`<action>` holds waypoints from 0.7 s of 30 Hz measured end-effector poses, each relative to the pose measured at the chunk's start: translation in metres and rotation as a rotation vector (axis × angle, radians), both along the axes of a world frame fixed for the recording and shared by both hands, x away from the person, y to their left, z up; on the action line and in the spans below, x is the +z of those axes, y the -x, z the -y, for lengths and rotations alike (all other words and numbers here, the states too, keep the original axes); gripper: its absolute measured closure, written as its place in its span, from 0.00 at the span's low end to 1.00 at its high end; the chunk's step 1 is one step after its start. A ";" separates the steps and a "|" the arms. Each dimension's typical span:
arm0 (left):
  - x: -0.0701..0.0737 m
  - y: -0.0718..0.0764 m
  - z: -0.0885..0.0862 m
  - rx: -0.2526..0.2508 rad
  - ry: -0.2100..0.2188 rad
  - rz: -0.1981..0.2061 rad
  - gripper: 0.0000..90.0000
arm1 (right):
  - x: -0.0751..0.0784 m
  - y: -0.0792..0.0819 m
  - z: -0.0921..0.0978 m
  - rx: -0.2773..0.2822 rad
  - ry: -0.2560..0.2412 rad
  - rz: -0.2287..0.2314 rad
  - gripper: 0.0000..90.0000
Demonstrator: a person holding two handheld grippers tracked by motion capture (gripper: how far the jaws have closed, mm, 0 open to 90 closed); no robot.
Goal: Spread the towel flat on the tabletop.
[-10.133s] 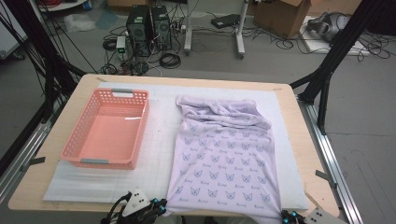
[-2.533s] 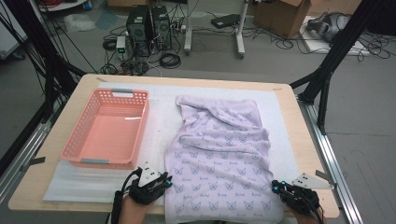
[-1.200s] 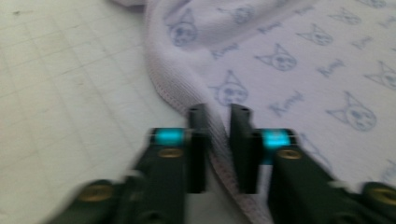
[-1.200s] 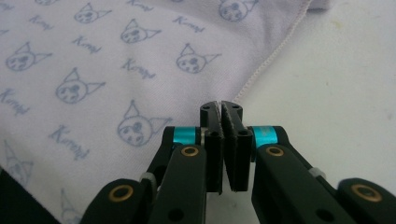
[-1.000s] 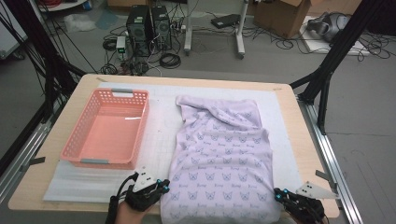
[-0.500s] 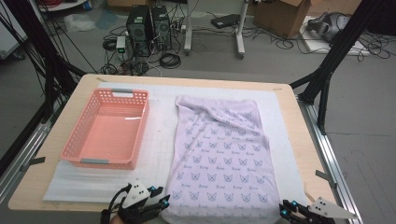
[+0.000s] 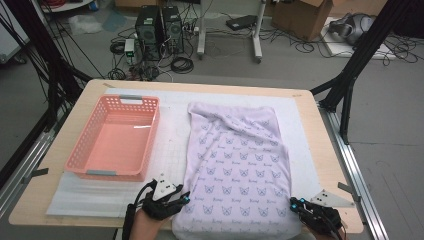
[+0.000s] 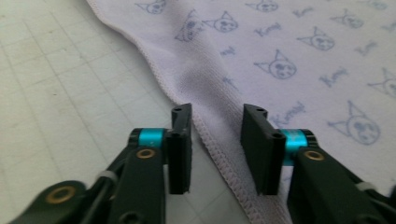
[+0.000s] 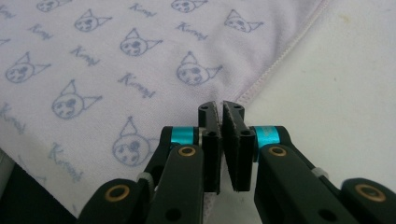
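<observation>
Risk: left gripper [image 8: 215,149] jaws gape astride towel [image 7: 235,165] hem while right gripper [image 9: 222,145] pinches towel's opposite edge, so pull w/ one grip skews cloth toward basket [image 7: 114,137]

The place is a robotics or motion-recording lab, not a home. A wooden desk [image 7: 60,150] stands on a bare grey concrete floor [image 7: 390,150], framed by black metal struts [image 7: 350,75] and an aluminium rail [image 7: 357,175] along its right side. Beyond the desk's far edge, two black computer towers [image 7: 159,25] sit directly on the floor amid tangled cables [image 7: 180,62] and a power adapter. Farther behind the desk stand the white legs of a stand [image 7: 257,35], and to the right of that stand a cardboard box [image 7: 300,15]. A white gridded mat [image 7: 170,130] covers the desk top.
</observation>
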State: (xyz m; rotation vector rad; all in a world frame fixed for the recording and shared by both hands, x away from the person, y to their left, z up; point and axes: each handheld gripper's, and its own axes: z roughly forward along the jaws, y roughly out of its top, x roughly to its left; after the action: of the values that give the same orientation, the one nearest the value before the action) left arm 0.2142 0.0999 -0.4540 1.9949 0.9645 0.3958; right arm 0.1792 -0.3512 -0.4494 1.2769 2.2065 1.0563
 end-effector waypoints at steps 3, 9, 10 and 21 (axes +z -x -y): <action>0.001 0.004 0.001 0.001 -0.015 0.007 0.98 | -0.001 0.000 0.004 0.002 -0.030 -0.008 0.96; 0.004 0.021 -0.022 0.014 0.027 -0.018 0.98 | 0.002 0.013 0.010 0.022 -0.050 -0.015 0.96; 0.005 0.025 -0.026 0.011 0.035 -0.018 0.98 | 0.003 0.016 0.012 0.026 -0.054 -0.014 0.96; 0.005 0.064 -0.036 -0.062 0.056 -0.018 0.91 | 0.007 0.049 0.018 0.090 -0.079 -0.069 0.92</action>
State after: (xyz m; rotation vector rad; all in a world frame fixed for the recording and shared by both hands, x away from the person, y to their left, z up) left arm 0.1507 0.1359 -0.4492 1.9752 0.9131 0.3133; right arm 0.1297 -0.3694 -0.4421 1.2756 2.3138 1.1607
